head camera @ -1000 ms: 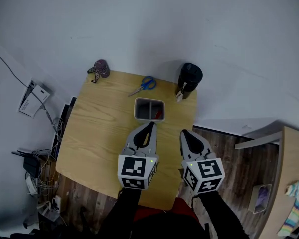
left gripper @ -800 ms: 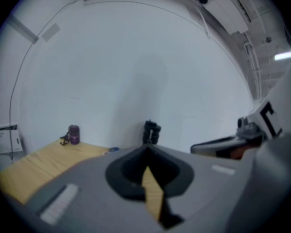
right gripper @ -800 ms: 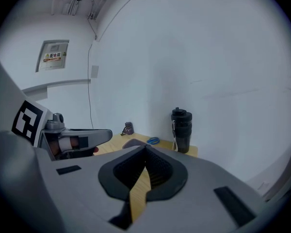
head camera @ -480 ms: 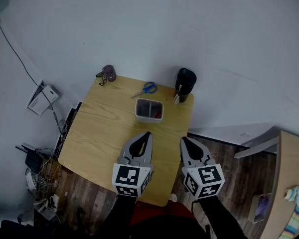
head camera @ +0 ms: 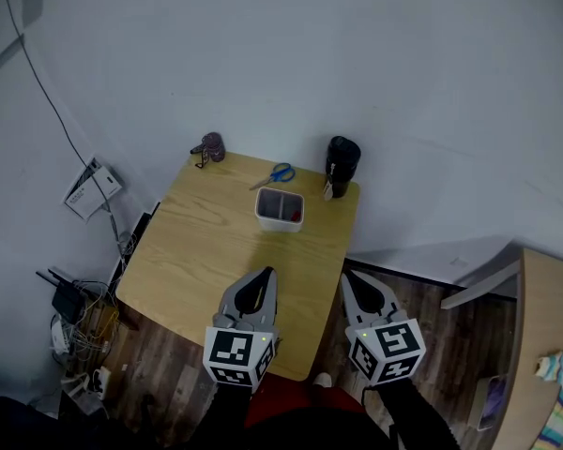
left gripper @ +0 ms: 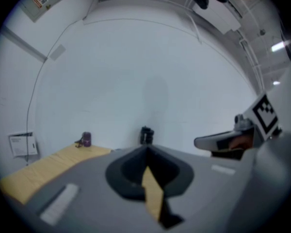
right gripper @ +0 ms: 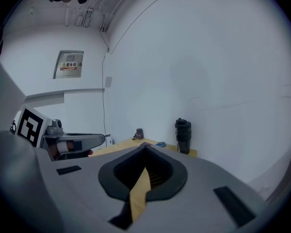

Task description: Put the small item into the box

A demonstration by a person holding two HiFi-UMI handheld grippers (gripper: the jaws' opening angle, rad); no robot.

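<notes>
A small grey box stands on the wooden table, with something red showing inside at its right. Blue scissors lie just behind it. Both grippers hang back from the box near the table's front edge. My left gripper is over the tabletop and my right gripper is past the table's right side. In the gripper views the left gripper and right gripper each have jaws meeting at the tip, shut and empty.
A black bottle stands at the far right corner and a small purple object at the far left corner. Cables and a power strip clutter the floor left of the table. A second tabletop with a striped cloth sits at the right.
Both grippers have drawn back from the box toward the table's front edge. The head camera has also pulled away, so the table looks smaller. Jaws stayed shut.
</notes>
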